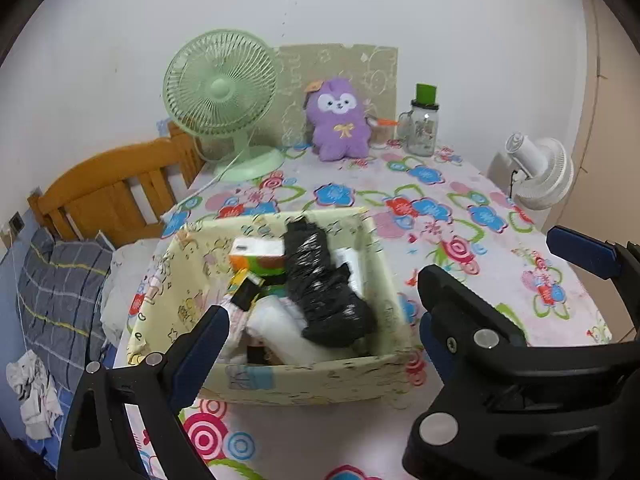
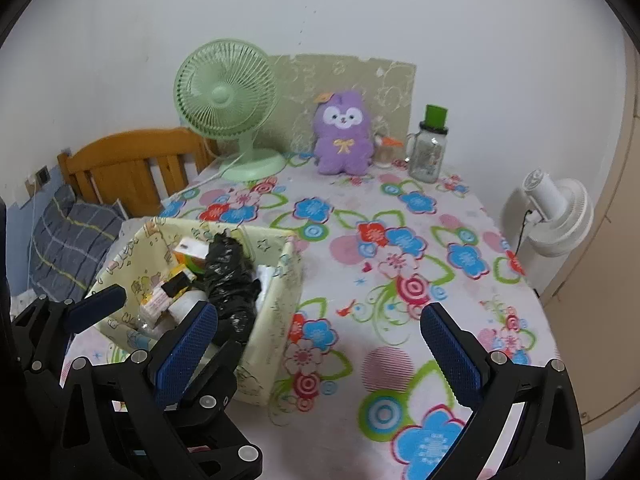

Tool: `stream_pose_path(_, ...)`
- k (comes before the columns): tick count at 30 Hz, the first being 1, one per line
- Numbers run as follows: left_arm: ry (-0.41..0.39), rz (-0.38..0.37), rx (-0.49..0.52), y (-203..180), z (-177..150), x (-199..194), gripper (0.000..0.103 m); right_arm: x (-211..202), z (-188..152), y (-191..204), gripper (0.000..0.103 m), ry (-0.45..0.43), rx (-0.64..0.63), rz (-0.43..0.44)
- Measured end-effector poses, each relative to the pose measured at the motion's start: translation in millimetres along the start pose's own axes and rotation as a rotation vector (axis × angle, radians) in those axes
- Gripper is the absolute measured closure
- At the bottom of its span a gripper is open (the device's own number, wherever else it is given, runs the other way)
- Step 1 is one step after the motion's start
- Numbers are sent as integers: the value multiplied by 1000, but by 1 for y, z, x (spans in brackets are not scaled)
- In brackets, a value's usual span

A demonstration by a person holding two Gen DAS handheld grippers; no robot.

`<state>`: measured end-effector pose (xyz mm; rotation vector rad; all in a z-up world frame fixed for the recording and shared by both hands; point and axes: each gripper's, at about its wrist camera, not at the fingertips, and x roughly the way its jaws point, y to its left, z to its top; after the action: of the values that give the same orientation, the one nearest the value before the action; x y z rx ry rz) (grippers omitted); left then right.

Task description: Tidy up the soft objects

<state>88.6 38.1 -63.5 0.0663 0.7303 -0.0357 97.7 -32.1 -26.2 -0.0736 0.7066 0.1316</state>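
A purple plush toy (image 1: 340, 122) sat upright at the far edge of the flower-print bench (image 1: 460, 216), between a green desk fan (image 1: 222, 92) and a glass jar with a green lid (image 1: 423, 122). Nearer the cameras, a pale yellow fabric box (image 1: 280, 380) held a crumpled black plastic bag (image 1: 320, 280) among white packets. The left gripper (image 1: 320, 328) hung released over the box, grasping nothing; the right gripper (image 2: 320, 344) was likewise spread wide and empty above the bench beside it.

Black plastic grippers (image 2: 318, 344), blue textured pads (image 2: 450, 350), silver screws.
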Motion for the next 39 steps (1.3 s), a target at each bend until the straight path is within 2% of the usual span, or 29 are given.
stream_pose_path(13, -89, -9, 22, -36, 12, -41, 5, -53, -2, -48, 0, -79, 62, -5)
stream_pose_path(18, -120, -3, 31, -47, 14, -56, 2, -72, -5, -65, 0, -114, 78, -25)
stream_pose_path(26, -174, 19, 32, -51, 13, -80, 0, -102, -11, -82, 0, -155, 87, -54)
stream_pose_path(39, -261, 6, 37, -50, 8, -112, 0, -138, -20, -98, 0, -230, 129, -83)
